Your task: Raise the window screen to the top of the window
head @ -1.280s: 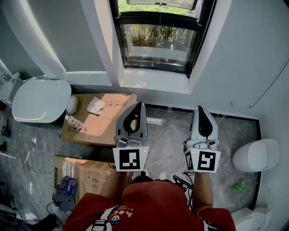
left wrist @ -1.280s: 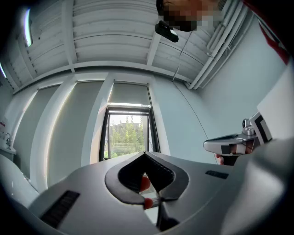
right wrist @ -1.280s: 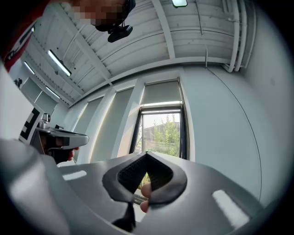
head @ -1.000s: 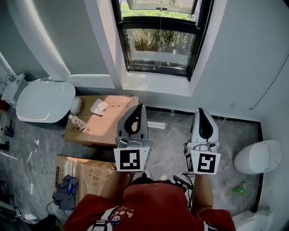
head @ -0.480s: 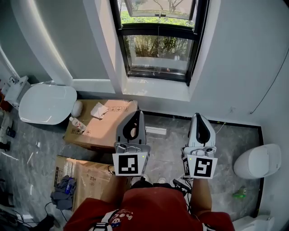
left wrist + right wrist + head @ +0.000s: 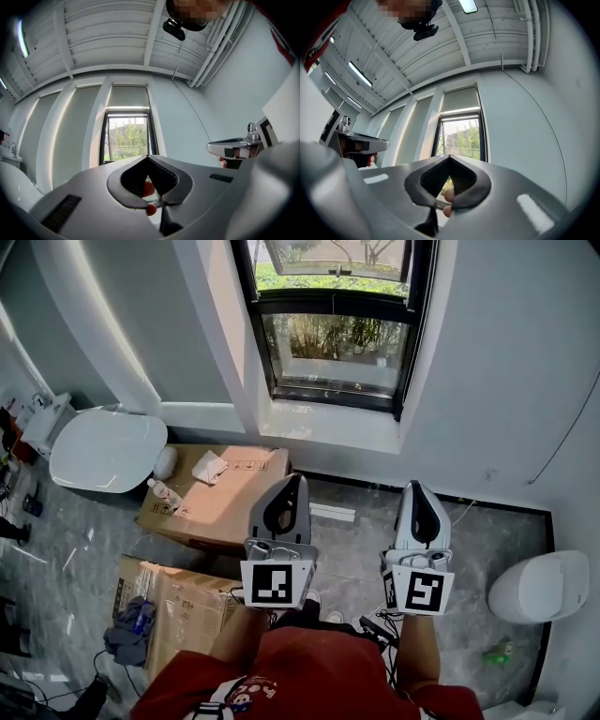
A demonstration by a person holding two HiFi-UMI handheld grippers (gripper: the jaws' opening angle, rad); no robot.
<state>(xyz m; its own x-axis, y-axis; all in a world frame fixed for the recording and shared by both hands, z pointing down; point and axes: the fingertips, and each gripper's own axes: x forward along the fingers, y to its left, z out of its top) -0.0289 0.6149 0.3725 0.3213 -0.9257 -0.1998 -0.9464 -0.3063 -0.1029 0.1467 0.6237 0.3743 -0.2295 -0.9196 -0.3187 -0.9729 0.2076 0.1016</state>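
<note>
The window screen [image 6: 126,96] seems to be the pale grey panel across the top of the tall black-framed window [image 6: 333,298], though at this range its lower edge and any pull bar are too small to be sure of; the glass below it shows only greenery outside. Beneath the window runs a deep white windowsill [image 6: 323,426], set into a pale wall.

The left gripper [image 6: 293,482] and the right gripper [image 6: 419,488] are held side by side in front of the person, both aimed at the window and well apart from it; each has its jaws fully together, tip against tip, with nothing gripped. Under and beside them lies a grey stone floor [image 6: 356,540]; a flat brown cardboard box [image 6: 225,498] sits just left of the left gripper, between the person and the wall, and a white oval toilet lid [image 6: 108,451] lies further left.

The reach has not yet met the screen, so the risks lie ahead. Jaws brought up closed would only nudge the screen's edge rather than take it; they need to part first. A pull on one side alone could skew the screen and jam it; a thin bar could slip from the pads. The box is also a likely trip hazard on stepping closer.
</note>
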